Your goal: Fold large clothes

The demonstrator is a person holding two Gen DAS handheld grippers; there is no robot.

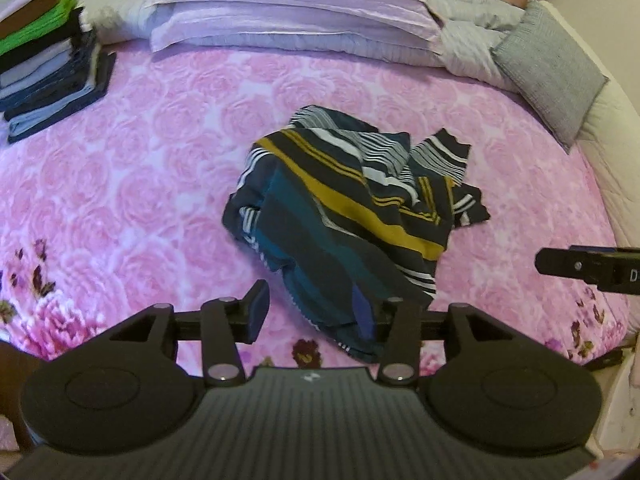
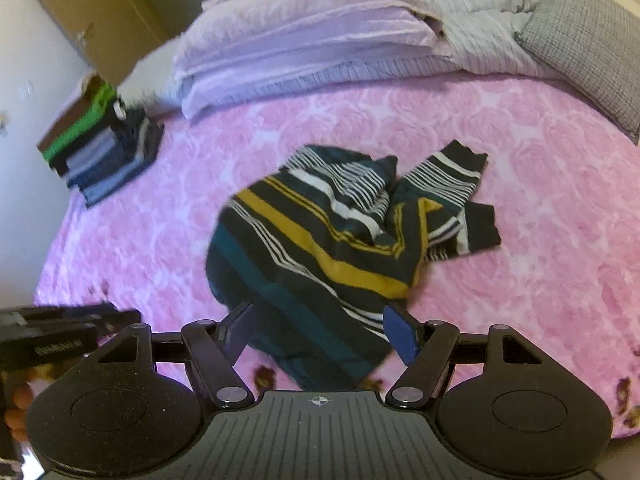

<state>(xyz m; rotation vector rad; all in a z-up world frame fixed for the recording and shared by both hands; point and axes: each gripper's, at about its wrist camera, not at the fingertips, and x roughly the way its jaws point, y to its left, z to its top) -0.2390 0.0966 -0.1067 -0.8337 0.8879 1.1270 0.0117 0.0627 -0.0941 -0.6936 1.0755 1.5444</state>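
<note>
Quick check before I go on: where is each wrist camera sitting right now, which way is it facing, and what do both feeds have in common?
Left wrist: behind the open left gripper, above the bed's near edge, facing the pillows; the striped garment overlaps its right finger; the right gripper pokes in at right.
Right wrist: behind the open right gripper, facing the same way, garment between its fingers; the left gripper shows at lower left.
Shared: the garment, pink bedspread, folded stack, lilac pillows, grey cushion.
</note>
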